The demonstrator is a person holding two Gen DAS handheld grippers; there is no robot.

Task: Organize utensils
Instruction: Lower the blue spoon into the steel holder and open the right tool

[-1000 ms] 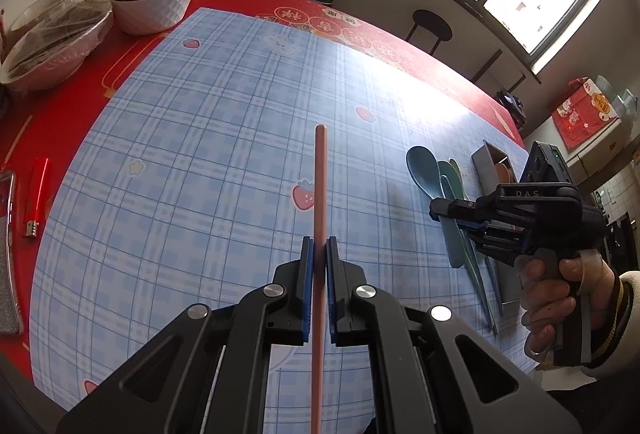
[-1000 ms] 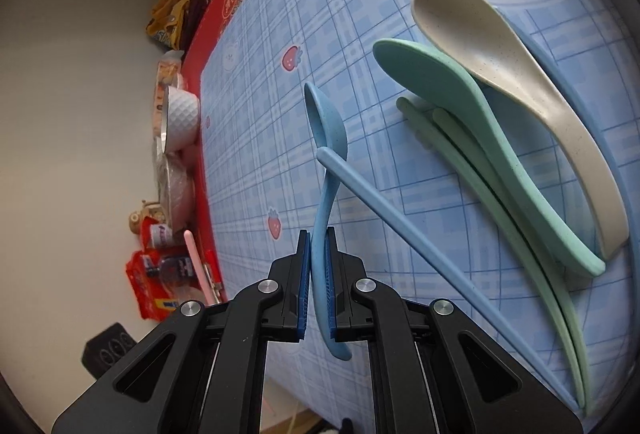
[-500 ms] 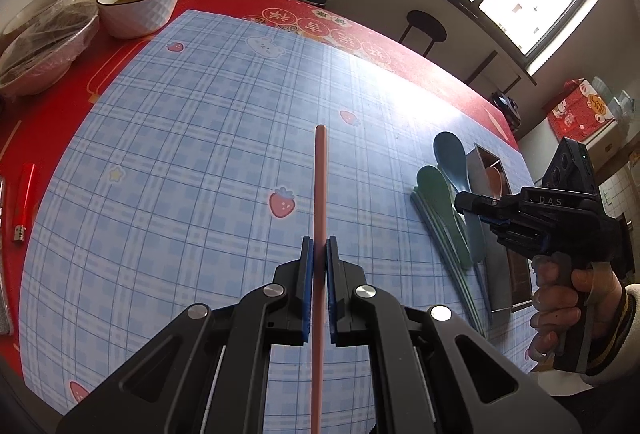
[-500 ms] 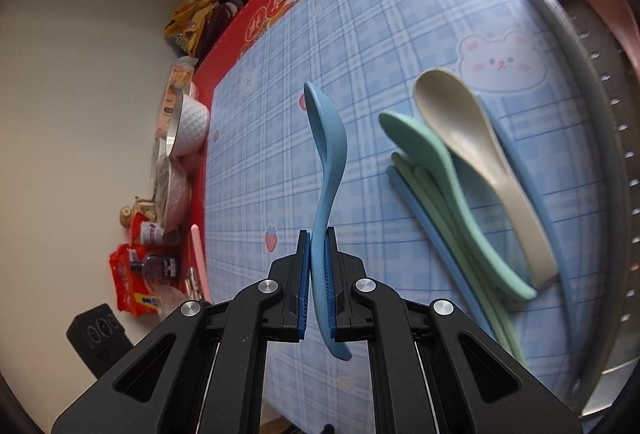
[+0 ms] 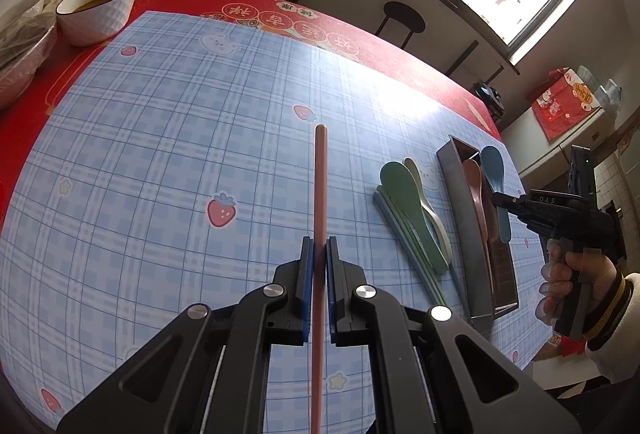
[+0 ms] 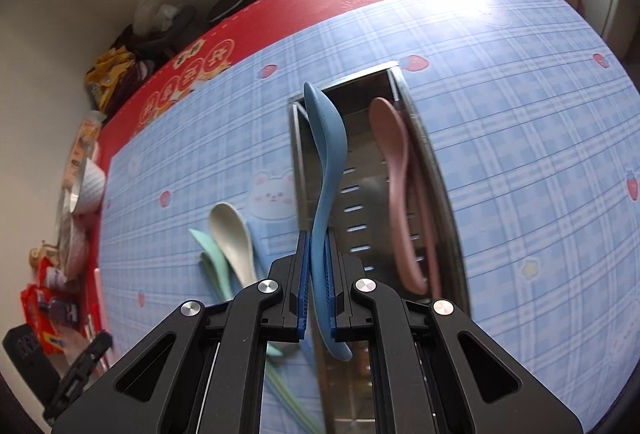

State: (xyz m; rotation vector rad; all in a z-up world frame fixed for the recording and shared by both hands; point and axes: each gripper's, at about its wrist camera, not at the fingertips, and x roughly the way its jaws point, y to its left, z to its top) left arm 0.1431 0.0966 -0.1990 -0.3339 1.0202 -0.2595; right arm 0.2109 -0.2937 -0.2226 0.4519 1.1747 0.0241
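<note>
My left gripper (image 5: 319, 258) is shut on a pink chopstick (image 5: 319, 201) and holds it above the blue plaid mat. My right gripper (image 6: 316, 254) is shut on a blue spoon (image 6: 326, 157) and holds it over the metal utensil tray (image 6: 444, 193); it also shows in the left wrist view (image 5: 505, 199). A pink spoon (image 6: 394, 177) lies in the tray. A green spoon (image 5: 408, 205), a cream spoon (image 5: 426, 201), green chopsticks and a blue chopstick lie on the mat left of the tray (image 5: 464, 218).
A white bowl (image 5: 98, 9) and a foil-covered dish (image 5: 20, 45) stand at the table's far left on the red cloth. Snack packets and boxes lie along the far edge. Stools (image 5: 404, 19) stand beyond the table under the window.
My right gripper has carried the blue spoon rightward from the utensil pile to above the tray. My left gripper with the pink chopstick has shifted slightly toward the tray.
</note>
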